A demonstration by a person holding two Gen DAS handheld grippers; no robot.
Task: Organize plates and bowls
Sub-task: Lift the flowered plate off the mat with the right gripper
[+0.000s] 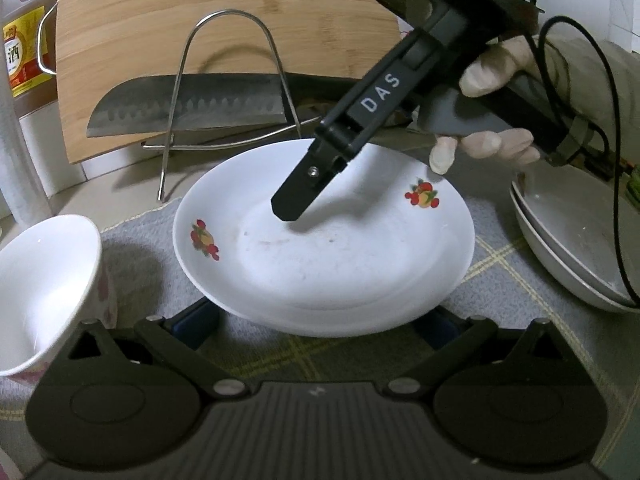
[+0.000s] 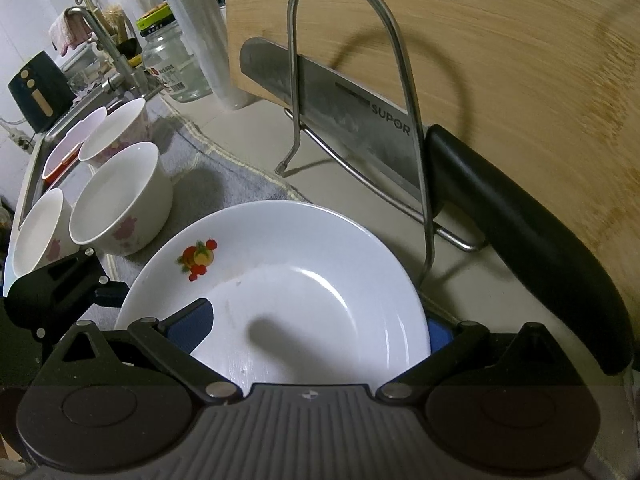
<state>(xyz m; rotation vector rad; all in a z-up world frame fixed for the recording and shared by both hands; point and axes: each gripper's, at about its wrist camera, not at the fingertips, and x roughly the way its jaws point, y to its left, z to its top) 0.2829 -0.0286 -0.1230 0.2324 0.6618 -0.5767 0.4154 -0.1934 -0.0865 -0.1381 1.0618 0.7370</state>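
Left hand-held gripper [image 1: 320,322]: jaws spread wide, one blue-padded finger on each side of the near rim of the plate stack; pad contact with the rim cannot be confirmed.
Right hand-held gripper [image 2: 310,326]: jaws wide apart, blue pads straddling the near edge of the top plate; one pad lies over the plate's inner surface, the other just outside the rim. Not clamped. In the left wrist view its black fingers point down over the plate's centre, and whether they touch it cannot be told.
Gloved hand [image 1: 486,120]: wrapped round the right tool's handle, a cable trailing from it.
Top plate [image 1: 324,236]: white, fruit decals on the rim, faint smears in the well; sits on at least one more white plate beneath.
Second plate stack [image 1: 572,248]: greyish plates at the right of the left wrist view, apart from the decal plates.
Bowls [image 2: 120,196]: four white bowls with pink flower print, upright, grouped left of the plates on the cloth.
Cloth [image 1: 512,280]: grey with yellow check lines, under the plates and bowls, spread on the counter [image 2: 248,148].
Wire rack [image 1: 232,92]: behind the plates, carrying a cleaver [image 2: 352,124] with a black handle.
Cutting board [image 2: 500,60]: bamboo, upright behind the rack.
Sink [image 2: 52,136]: far left, faucet above it.
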